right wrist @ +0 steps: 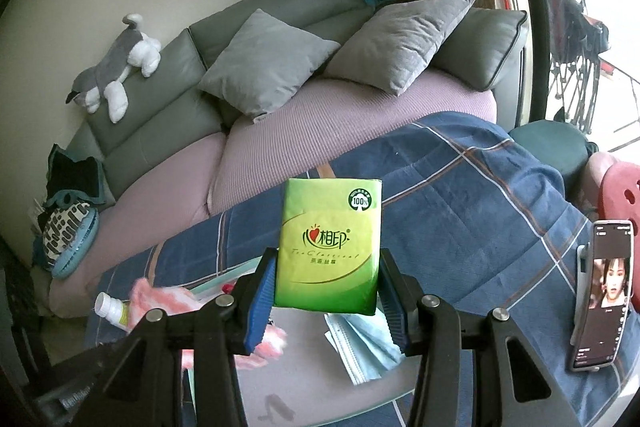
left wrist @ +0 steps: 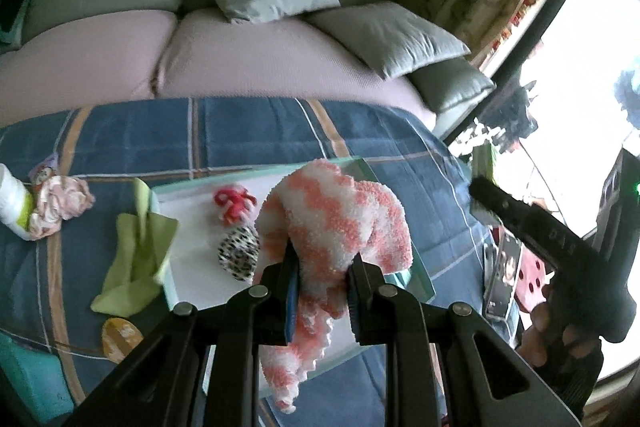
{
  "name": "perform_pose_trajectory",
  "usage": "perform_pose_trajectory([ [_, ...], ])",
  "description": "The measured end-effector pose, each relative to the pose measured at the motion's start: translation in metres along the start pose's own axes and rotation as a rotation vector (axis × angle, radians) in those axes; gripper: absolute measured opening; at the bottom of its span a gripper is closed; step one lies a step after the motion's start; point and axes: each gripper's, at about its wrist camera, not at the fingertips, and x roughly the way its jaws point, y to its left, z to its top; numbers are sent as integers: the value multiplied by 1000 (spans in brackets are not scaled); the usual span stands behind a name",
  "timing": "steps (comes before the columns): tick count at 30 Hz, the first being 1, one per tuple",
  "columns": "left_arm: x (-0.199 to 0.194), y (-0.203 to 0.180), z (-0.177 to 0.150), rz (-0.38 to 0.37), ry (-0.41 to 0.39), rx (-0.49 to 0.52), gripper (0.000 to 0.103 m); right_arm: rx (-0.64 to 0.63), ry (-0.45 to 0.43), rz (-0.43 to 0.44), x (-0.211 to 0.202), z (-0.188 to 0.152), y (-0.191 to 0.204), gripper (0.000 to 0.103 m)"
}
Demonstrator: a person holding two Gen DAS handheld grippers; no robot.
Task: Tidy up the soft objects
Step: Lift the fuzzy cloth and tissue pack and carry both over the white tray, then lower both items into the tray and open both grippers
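Note:
My left gripper is shut on a fluffy pink-and-white sock and holds it above a white tray on the blue plaid cloth. In the tray lie a red hair tie and a black-and-white spotted scrunchie. My right gripper is shut on a green tissue pack, held upright above the tray. A blue face mask lies in the tray under it. The pink sock also shows at the left of the right wrist view.
A green cloth, a pink crumpled cloth, a white bottle and an orange object lie left of the tray. A phone on a stand is at the right. A sofa with grey cushions stands behind.

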Motion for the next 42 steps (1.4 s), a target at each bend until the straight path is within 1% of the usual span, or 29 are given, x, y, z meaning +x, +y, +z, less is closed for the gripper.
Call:
perform_pose_trajectory([
  [3, 9, -5, -6, -22, 42, 9, 21, -6, 9, 5, 3, 0, 0, 51],
  [8, 29, -7, -16, -36, 120, 11, 21, -17, 34, 15, 12, -4, 4, 51],
  [14, 56, 4, -28, -29, 222, -6, 21, -50, 93, 25, 31, -11, 14, 51],
  [19, 71, 22, -34, -5, 270, -53, 21, -84, 154, 36, 51, -20, 25, 51],
  [23, 81, 40, -37, 20, 292, -100, 21, -104, 226, 44, 73, -31, 33, 51],
  [27, 86, 54, -39, 69, 300, -125, 21, -134, 292, 43, 93, -42, 42, 51],
  [31, 86, 65, -40, 83, 298, -153, 21, -155, 357, 32, 114, -53, 47, 51],
  [34, 88, 71, -40, 101, 300, -167, 21, -159, 390, 27, 123, -59, 48, 51],
  [42, 92, 78, -41, 97, 312, -190, 22, -153, 447, 2, 136, -66, 46, 51],
])
